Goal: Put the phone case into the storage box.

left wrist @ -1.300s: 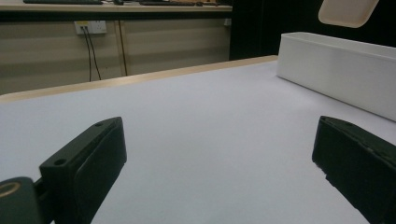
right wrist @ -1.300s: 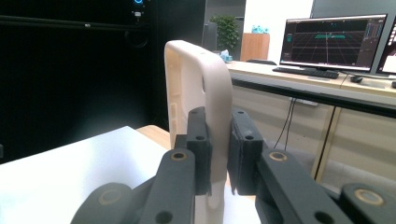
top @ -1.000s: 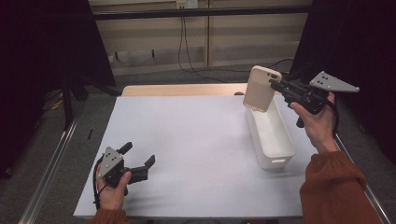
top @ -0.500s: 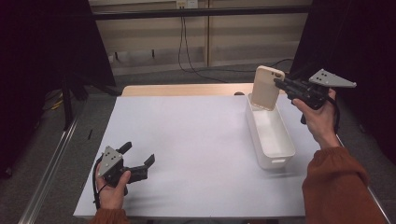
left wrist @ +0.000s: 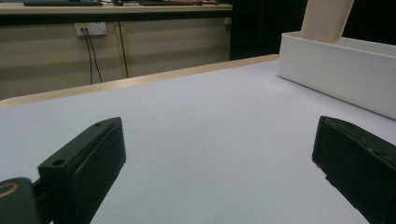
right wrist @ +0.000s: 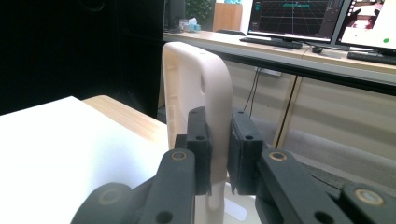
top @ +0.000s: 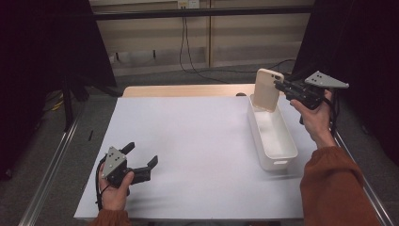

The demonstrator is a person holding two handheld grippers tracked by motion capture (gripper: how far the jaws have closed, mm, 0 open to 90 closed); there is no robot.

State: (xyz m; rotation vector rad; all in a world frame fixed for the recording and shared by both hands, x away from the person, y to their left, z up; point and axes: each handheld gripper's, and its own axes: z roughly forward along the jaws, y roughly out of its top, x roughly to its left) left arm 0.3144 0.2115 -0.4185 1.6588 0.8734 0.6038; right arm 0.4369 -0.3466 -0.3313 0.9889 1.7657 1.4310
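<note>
A beige phone case (top: 268, 89) stands nearly upright over the far end of a long white bin (top: 277, 162) at the table's right. My right gripper (top: 278, 87) is shut on the case's edge and reaches in from the right, held by a hand in an orange sleeve. In the right gripper view both pads clamp the case (right wrist: 196, 79) inside my right gripper (right wrist: 218, 137). My left gripper (top: 141, 154) rests open on the white mat (top: 197, 141) at the front left. Nothing lies between the jaws of my left gripper (left wrist: 219, 154); beyond them, the bin (left wrist: 341, 70) wall hides the case's (left wrist: 327, 18) lower end.
A bare wooden strip (top: 188, 90) of the table shows past the mat's far edge. Metal rails (top: 51, 174) run along both sides of the table. Cables hang down the wall (top: 183, 42) at the back. Monitors (right wrist: 299, 14) stand on a desk behind.
My right gripper has carried the case a little farther away and lower, to the bin's far end, and the case stands more upright. The left gripper has not moved.
</note>
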